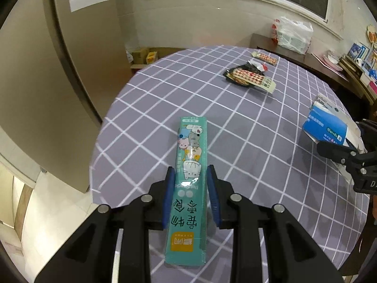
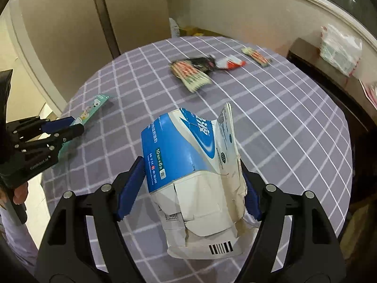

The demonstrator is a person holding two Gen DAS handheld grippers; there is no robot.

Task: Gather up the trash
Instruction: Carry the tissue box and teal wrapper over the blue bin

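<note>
A long teal snack packet (image 1: 191,179) with cartoon animals lies between the fingers of my left gripper (image 1: 190,176), whose jaws are shut on its sides, just above the purple checked tablecloth (image 1: 259,141). My right gripper (image 2: 192,172) is shut on a crushed blue and white carton (image 2: 195,165), held above the table. The carton (image 1: 329,127) and the right gripper (image 1: 348,158) show at the right of the left wrist view. The left gripper (image 2: 75,127) with the packet (image 2: 92,109) shows at the left of the right wrist view.
At the table's far side lie a black wrapper with a red-striped packet (image 1: 249,76), a red and white wrapper (image 2: 232,63) and another striped packet (image 1: 265,57). A dark sideboard (image 1: 294,55) with a plastic bag (image 1: 293,35) stands behind. A beige fridge (image 1: 47,82) stands left.
</note>
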